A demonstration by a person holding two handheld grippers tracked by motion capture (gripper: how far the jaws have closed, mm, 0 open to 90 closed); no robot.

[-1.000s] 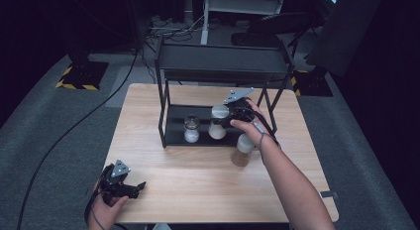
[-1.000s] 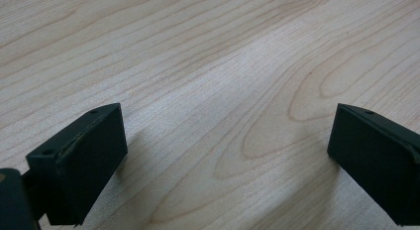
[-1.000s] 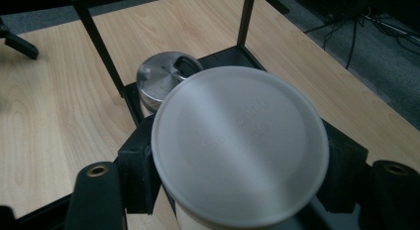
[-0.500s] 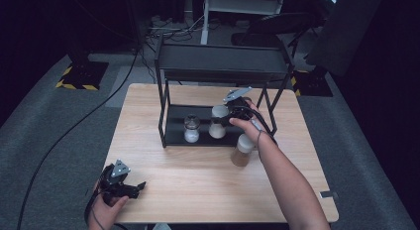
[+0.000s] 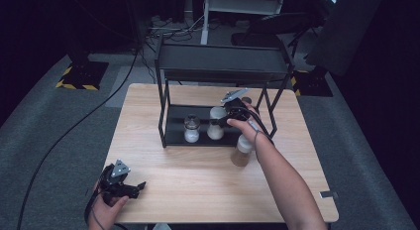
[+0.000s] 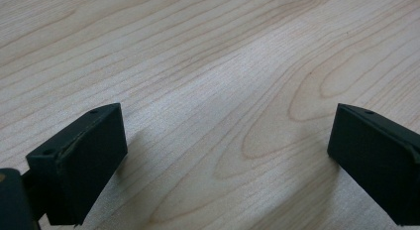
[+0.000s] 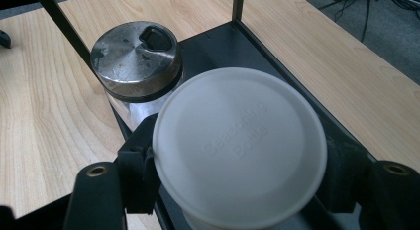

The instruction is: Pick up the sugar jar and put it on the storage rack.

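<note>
A white-lidded seasoning bottle [image 5: 216,127] is at the lower shelf of the black rack [image 5: 171,133], just right of a glass shaker with a metal lid [image 5: 191,129]. My right gripper [image 5: 219,119] reaches in from the right and is shut on the bottle below its lid. In the right gripper view the white lid [image 7: 237,145] sits between the two jaws, with the shaker [image 7: 133,56] close behind it on the left. My left gripper [image 5: 137,186] rests on the table at the front left. It is open, its jaws [image 6: 223,150] wide apart over bare wood.
A bottle with brown contents [image 5: 241,151] stands on the wooden table [image 5: 198,180] just in front of the rack, right beside my right forearm. The rack's top shelf [image 5: 223,61] overhangs the lower one, and its black posts [image 5: 161,116] frame the opening.
My right gripper has sunk slightly and shifted a little with the white-lidded bottle in it. The left gripper has not moved.
</note>
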